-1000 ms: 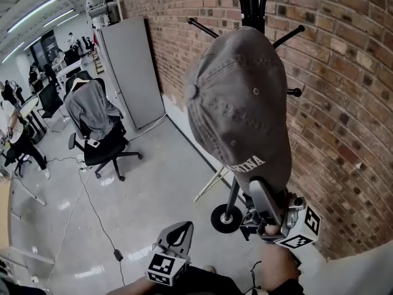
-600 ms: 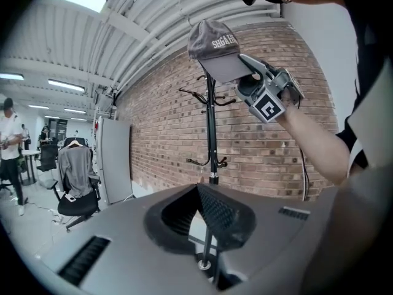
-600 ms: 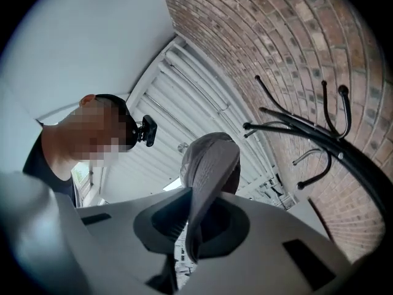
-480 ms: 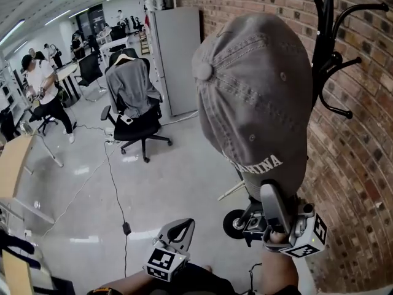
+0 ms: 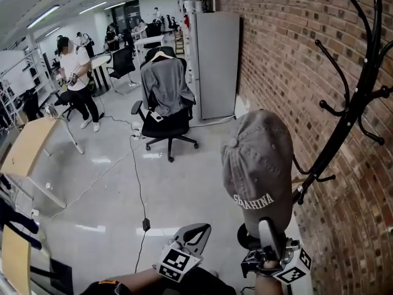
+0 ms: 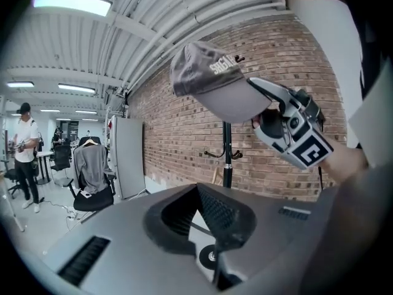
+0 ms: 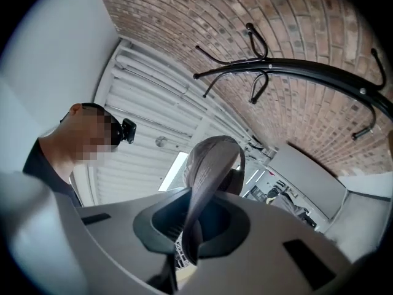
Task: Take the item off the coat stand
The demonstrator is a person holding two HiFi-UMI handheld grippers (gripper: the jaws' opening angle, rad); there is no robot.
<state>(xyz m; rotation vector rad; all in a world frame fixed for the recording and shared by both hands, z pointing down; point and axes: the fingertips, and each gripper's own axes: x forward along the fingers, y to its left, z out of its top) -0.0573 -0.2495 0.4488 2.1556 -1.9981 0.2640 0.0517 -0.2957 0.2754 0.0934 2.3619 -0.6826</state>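
A grey baseball cap (image 5: 258,165) with white lettering hangs clear of the black coat stand (image 5: 350,115), to the left of its pole. My right gripper (image 5: 268,235) is shut on the cap's brim from below. In the right gripper view the brim (image 7: 202,189) sits pinched between the jaws, with the stand's hooks (image 7: 307,72) above, bare. My left gripper (image 5: 195,231) is low at the front, shut with nothing in it. The left gripper view shows its jaws (image 6: 216,246) closed, and the cap (image 6: 209,82) held up beyond by the right gripper (image 6: 288,125).
A brick wall (image 5: 288,54) runs along the right behind the stand. A grey cabinet (image 5: 215,63) stands against it farther back. An office chair with a grey jacket (image 5: 164,112) is mid-floor, a cable (image 5: 138,183) trails across the floor, and a person (image 5: 77,82) stands at the far left near desks.
The cap has come off the stand's hooks and moved down and left with my right gripper. The stand now stands bare at the right. The left gripper has stayed low.
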